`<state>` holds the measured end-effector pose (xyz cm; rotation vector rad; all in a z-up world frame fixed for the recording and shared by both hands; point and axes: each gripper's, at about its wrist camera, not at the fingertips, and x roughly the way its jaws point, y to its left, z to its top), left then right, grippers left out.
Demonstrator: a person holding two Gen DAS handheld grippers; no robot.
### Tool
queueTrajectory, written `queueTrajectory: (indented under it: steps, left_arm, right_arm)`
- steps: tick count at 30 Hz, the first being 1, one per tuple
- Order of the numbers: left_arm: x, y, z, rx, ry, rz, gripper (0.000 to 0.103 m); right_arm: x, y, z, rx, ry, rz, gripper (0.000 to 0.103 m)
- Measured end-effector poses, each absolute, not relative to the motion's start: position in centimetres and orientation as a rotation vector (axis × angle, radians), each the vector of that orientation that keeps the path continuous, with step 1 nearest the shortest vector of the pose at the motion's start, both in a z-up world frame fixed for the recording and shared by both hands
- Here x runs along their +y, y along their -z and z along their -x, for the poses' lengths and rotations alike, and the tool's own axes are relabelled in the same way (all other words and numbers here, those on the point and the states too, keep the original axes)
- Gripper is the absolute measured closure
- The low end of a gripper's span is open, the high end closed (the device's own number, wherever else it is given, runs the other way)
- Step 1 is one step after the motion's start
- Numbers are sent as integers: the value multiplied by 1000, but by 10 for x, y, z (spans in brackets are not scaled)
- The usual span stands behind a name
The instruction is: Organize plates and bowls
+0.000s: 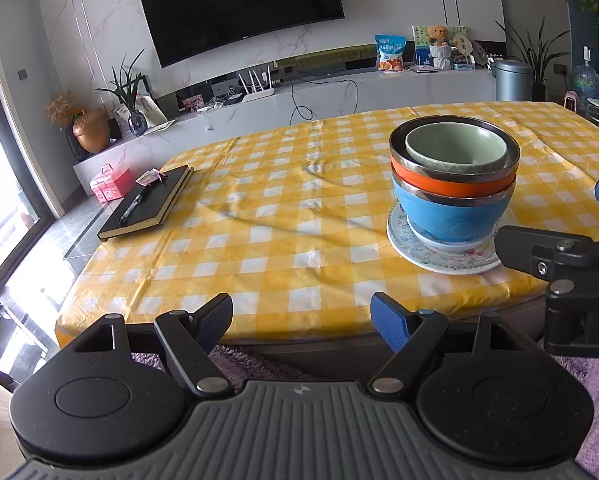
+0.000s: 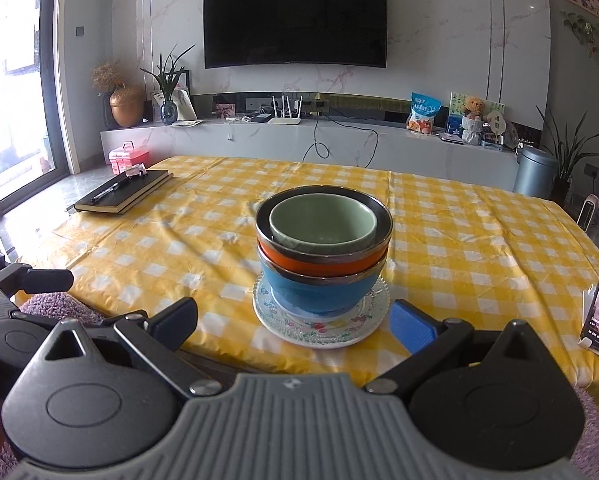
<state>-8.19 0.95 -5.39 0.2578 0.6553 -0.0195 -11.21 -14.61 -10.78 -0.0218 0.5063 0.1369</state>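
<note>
I am holding my left gripper (image 1: 301, 314) wide, nothing between its fingers, at the near edge of the yellow checked tablecloth (image 1: 259, 208). My right gripper (image 2: 293, 320) is also standing wide and empty, just short of the stack: a green bowl (image 2: 323, 220) nesting in an orange bowl (image 2: 319, 262), that in a blue bowl (image 2: 319, 292), all sitting on a glass plate (image 2: 323, 334).

No legible text on anything.
</note>
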Motion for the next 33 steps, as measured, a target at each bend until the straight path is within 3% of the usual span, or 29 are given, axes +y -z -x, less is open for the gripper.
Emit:
queueTrajectory:
  steps: [33]
  left_arm:
    - [12,53,82,656,1,-252,10]
  right_arm:
    - [-146,108,113,504,-134,22,3]
